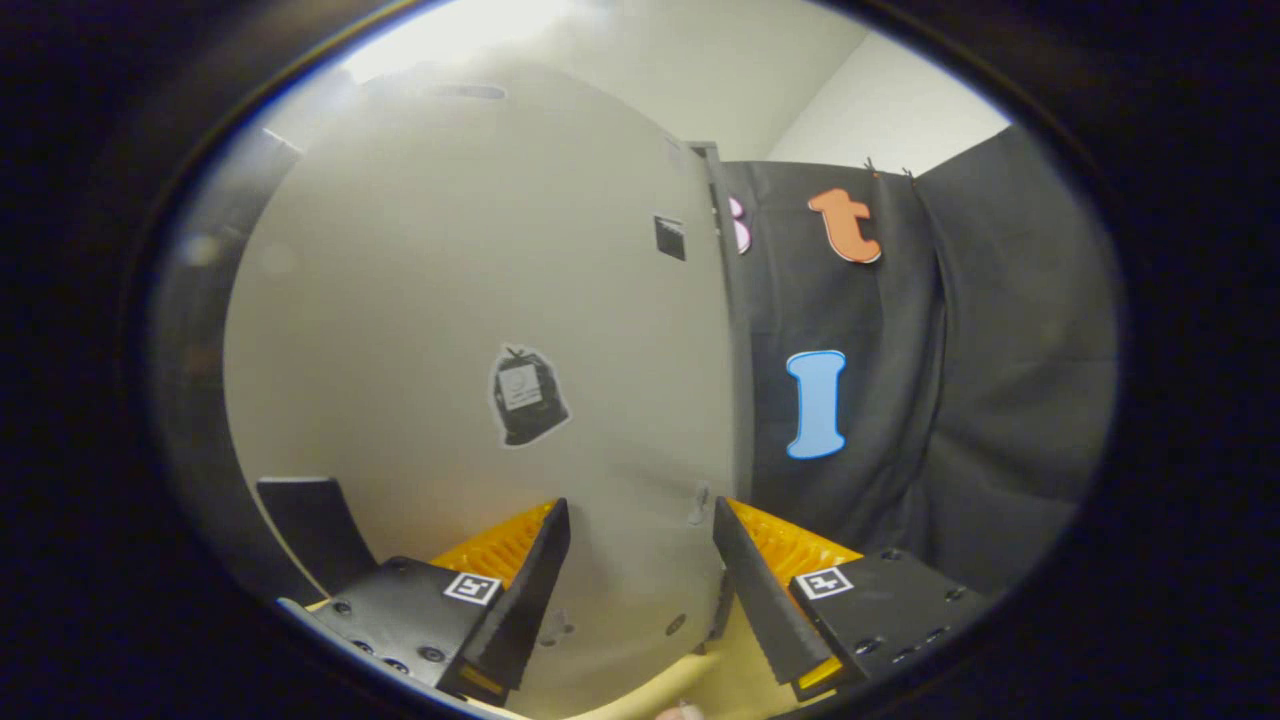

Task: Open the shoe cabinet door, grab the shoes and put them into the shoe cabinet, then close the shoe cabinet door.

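Observation:
The shoe cabinet door [480, 300] is a pale grey panel standing very close ahead of me, with a small black bag sticker [525, 395] on its face. Its free vertical edge [735, 380] runs down the right side of the panel and ends just inside my right finger. My gripper [640, 505] is open with its fingers wide apart. The lower right part of the door face lies between them. The left fingertip [555, 525] is in front of the door face, and the right fingertip [725, 520] is at the door's edge. I cannot tell whether either finger touches the panel.
Black booth cloth [1000, 400] hangs to the right, beyond the door's edge. A dark flat piece [305, 525] sticks out low on the left of the door. A pale yellow surface [730, 670] lies below the fingers. White walls [880, 100] rise above the cloth.

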{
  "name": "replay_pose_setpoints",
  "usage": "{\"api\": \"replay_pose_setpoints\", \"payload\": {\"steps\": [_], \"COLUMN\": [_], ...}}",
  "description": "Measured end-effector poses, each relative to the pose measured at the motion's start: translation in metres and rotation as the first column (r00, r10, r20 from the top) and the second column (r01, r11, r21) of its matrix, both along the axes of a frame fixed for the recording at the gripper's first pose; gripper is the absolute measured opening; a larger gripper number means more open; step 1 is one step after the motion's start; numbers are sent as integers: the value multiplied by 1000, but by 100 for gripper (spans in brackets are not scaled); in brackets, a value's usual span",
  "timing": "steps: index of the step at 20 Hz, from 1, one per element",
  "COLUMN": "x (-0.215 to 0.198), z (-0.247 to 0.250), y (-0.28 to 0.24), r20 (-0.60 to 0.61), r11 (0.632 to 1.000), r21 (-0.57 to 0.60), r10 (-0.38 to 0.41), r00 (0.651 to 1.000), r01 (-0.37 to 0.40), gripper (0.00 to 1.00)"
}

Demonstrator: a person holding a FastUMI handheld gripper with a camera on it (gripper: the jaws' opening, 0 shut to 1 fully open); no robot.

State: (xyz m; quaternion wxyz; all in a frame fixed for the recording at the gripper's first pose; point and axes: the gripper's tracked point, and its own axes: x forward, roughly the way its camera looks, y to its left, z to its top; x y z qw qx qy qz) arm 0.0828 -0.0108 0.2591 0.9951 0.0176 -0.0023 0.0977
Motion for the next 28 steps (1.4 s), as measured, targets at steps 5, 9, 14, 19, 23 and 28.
{"api": "replay_pose_setpoints", "payload": {"steps": [5, 9, 14, 19, 23, 28], "x": [28, 57, 77, 103, 115, 124], "z": [-6, -13, -11, -14, -15, -18], "y": [69, 91, 105, 116, 118, 123], "r20": [2, -19, -14, -29, -52, -49], "r11": [999, 998, 999, 999, 1000, 1000], "r21": [-17, 23, -18, -19, 8, -26], "r10": [47, 55, 51, 32, 29, -3], "r00": [999, 998, 999, 999, 998, 999], "r01": [-47, -54, -51, -33, -28, 2], "gripper": [94, 94, 94, 94, 94, 94]}}
